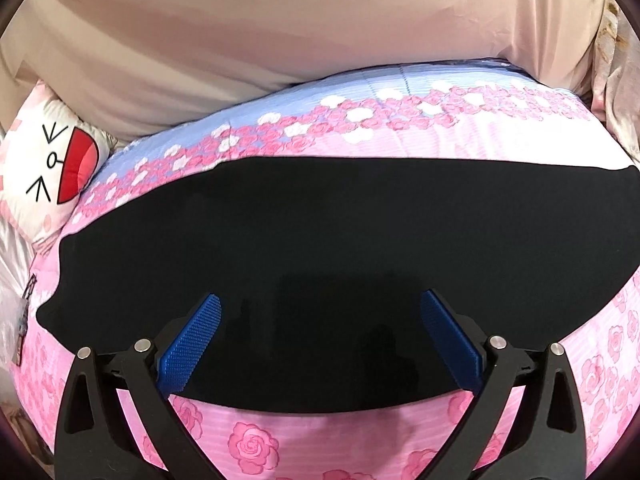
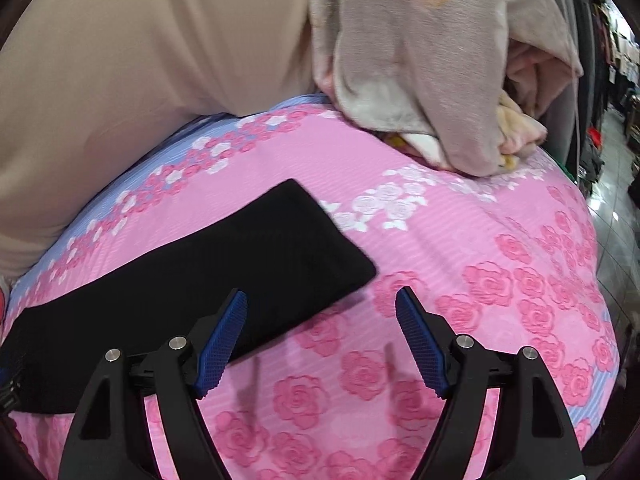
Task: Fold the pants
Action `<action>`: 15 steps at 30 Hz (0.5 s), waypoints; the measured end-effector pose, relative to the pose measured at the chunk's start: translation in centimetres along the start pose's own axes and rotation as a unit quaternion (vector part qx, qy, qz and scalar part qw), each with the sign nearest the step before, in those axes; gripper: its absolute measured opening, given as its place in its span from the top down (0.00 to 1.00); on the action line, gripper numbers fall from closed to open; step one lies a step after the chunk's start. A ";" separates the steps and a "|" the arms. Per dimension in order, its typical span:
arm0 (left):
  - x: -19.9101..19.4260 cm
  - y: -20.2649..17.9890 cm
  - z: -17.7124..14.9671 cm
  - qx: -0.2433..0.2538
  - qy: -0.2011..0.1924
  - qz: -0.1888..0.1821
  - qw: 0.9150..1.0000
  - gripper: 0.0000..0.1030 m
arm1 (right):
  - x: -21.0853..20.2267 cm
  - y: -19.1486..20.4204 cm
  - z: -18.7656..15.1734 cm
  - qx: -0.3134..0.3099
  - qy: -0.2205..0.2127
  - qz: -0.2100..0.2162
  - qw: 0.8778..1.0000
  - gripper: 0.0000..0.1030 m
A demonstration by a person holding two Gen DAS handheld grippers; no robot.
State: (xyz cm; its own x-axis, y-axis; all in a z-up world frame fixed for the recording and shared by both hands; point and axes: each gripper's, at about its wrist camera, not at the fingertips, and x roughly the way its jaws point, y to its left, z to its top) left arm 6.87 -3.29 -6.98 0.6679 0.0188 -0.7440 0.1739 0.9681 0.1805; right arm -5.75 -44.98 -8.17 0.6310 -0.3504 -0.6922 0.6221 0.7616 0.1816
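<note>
Black pants (image 1: 320, 240) lie flat as a long folded band across the pink rose-patterned bedspread (image 1: 252, 448). My left gripper (image 1: 320, 300) hovers over their near half, its blue-padded jaws wide open with nothing pinched. In the right wrist view the pants' right end (image 2: 260, 256) shows as a squared corner on the bedspread (image 2: 500, 280). My right gripper (image 2: 322, 296) is open just off that end; its left fingertip (image 2: 236, 308) overlaps the pants' near edge and the right one is over bare bedspread.
A beige sheet (image 1: 280, 32) rises behind the bed. A white cartoon-face pillow (image 1: 52, 164) sits at the left. A grey-pink fleece blanket heap (image 2: 432, 72) lies at the bed's far right, with dark hanging clothes and a tiled floor (image 2: 612, 184) beyond.
</note>
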 end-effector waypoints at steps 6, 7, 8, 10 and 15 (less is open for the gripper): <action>0.8 0.1 -0.6 0.001 0.009 -0.001 1.000 0.05 | 2.8 -3.2 1.6 0.038 0.023 0.025 0.999 0.27; 0.8 0.0 -0.6 0.002 0.009 -0.002 1.000 0.05 | 3.5 -3.5 1.8 0.045 0.030 0.039 0.998 0.27; 0.8 0.0 -0.6 0.003 0.010 -0.001 1.000 0.05 | 4.2 -3.6 2.0 0.050 0.038 0.049 0.997 0.27; 1.0 0.0 -0.6 0.002 0.012 0.000 1.000 0.05 | 5.7 -3.6 2.2 0.053 0.054 0.066 0.995 0.26; 1.9 -0.2 -0.7 0.000 0.023 -0.002 1.000 0.05 | 6.5 -1.4 2.1 0.010 0.061 0.075 0.995 0.82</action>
State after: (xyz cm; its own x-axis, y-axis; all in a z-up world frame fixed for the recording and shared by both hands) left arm 7.60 -3.24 -8.81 0.6328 0.0275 -0.7738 0.1751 0.9684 0.1776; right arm -1.58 -49.45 -11.48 0.6566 -0.1638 -0.7363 0.5355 0.7887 0.3020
